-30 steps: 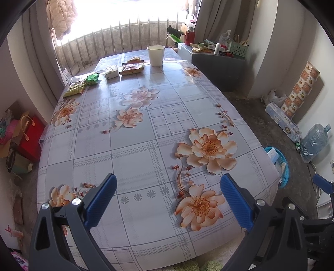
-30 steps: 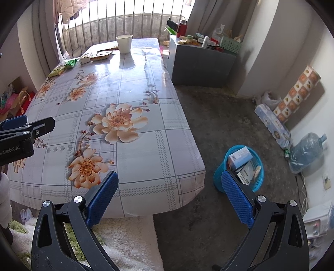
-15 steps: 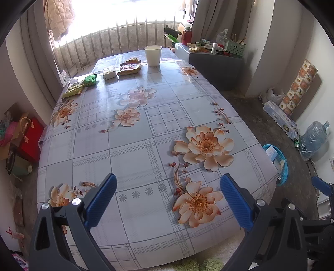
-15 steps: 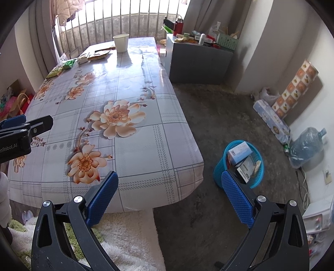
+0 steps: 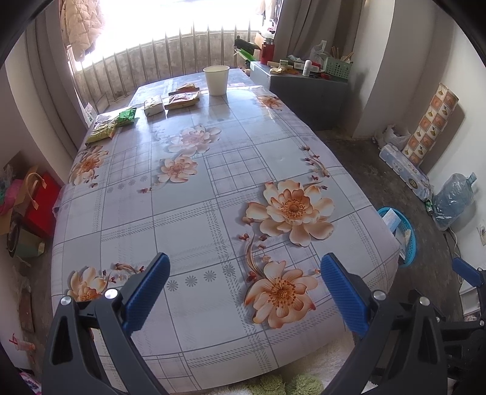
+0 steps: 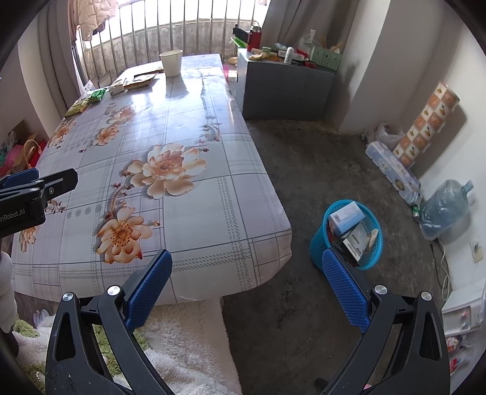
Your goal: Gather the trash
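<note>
Hovering Claws, Both Empty

Hanging spread wide over the counter's (image 5: pixel 182 218) near edge, the left claw (image 5: pixel 244 293) grips nothing. Wrappers (image 5: pixel 112 126) lie at the counter's far end beside a paper cup (image 5: pixel 216 79). The right claw (image 6: pixel 247 291), equally released, touches nothing; the blue basket (image 6: pixel 319 243) stands on the floor right of the counter.

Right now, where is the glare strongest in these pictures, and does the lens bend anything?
Left wrist view: the window is blown out to white, and the tablecloth near the paper cup reflects it. Right wrist view: a bright sheen runs along the far tabletop; the window bars curve and dark corners frame the picture, both fisheye effects.
</note>
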